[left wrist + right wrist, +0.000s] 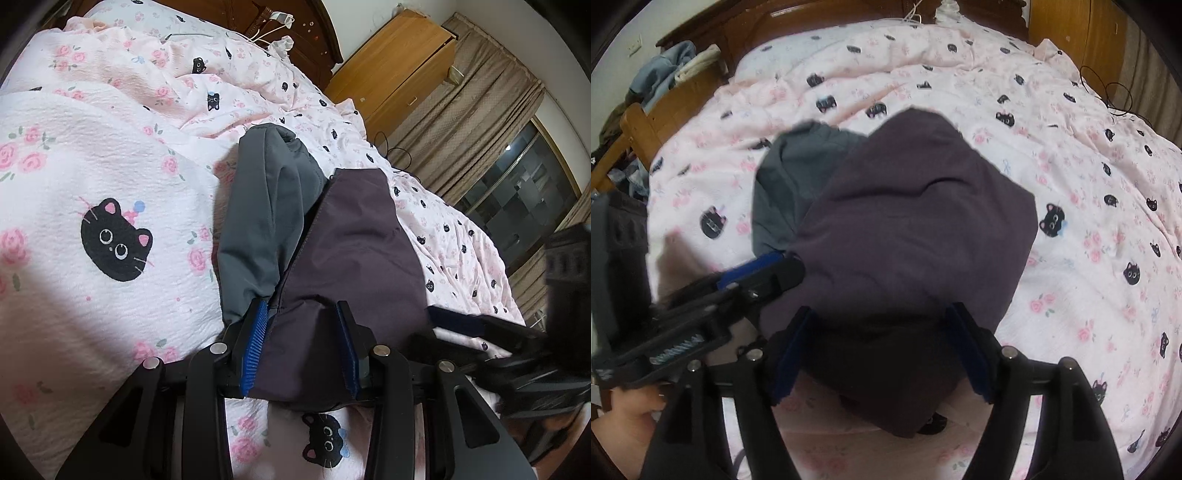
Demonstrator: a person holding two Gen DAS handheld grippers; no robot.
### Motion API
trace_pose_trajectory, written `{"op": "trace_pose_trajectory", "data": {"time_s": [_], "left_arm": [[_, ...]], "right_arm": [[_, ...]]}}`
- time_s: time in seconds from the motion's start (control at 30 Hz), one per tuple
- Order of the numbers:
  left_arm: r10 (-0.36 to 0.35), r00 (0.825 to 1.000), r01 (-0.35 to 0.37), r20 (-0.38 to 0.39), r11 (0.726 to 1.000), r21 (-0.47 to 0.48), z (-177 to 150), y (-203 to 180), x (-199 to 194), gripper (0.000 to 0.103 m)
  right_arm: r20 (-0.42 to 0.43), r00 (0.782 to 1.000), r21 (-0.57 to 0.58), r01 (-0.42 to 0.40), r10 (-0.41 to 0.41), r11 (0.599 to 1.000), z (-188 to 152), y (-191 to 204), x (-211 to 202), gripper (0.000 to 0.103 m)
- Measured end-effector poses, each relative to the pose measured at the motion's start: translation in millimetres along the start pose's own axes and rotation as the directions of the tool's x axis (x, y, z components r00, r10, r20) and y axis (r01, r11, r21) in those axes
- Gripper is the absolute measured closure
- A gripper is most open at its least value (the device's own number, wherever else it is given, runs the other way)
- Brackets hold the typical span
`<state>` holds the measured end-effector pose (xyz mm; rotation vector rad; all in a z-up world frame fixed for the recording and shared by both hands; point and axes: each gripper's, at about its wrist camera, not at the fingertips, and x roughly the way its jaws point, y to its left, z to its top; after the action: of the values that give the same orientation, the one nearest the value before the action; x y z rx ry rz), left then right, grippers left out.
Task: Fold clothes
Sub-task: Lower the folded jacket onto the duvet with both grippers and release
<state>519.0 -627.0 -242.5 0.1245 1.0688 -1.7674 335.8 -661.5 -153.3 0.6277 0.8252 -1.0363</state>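
- Garment (343, 240), purple with a grey lining, lies on the quilt (110, 155) ahead of both grippers.
- Left gripper (301, 343): jaws spread wide, near hem between them, nothing pinched.
- Right gripper (882, 350): likewise spread over the hem.
- Judged step: taking hold; next, close both and lift evenly.

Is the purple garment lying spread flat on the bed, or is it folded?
Folded, at least partly: the purple garment forms a compact doubled bundle, not spread flat on the bed, with a grey part beside it.
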Motion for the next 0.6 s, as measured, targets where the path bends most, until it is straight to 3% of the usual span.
{"op": "trace_pose_trajectory", "data": {"time_s": [0.1,0.23,0.27,0.3,0.37,0.6], "left_arm": [[-0.003,1.000,0.003,0.002,1.000,-0.001,0,0,0,0.069],[0.020,1.000,-0.020,0.017,0.999,0.026,2,-9,-9,0.068],[0.032,0.999,-0.033,0.023,0.999,0.039,3,-14,-13,0.063],[0.055,0.998,-0.057,0.031,0.996,0.062,3,-22,-19,0.049],[0.090,0.994,-0.098,0.068,0.988,0.122,2,-43,-35,0.033],[0.217,0.968,-0.245,0.127,0.931,0.269,-8,-89,-88,0.028]], "right_arm": [[0.080,0.996,0.027,-0.039,0.036,0.999,-2,-3,-31,0.030],[0.142,0.989,0.012,0.035,-0.036,0.999,-20,6,-75,0.029],[0.147,0.987,0.011,0.058,-0.059,0.998,-25,8,-83,0.029],[0.151,0.985,0.011,0.081,-0.082,0.997,-30,11,-89,0.027],[0.151,0.981,0.035,0.118,-0.122,0.992,-41,14,-97,0.021],[0.141,0.960,0.116,0.227,-0.242,0.967,-77,21,-119,0.017]]}}
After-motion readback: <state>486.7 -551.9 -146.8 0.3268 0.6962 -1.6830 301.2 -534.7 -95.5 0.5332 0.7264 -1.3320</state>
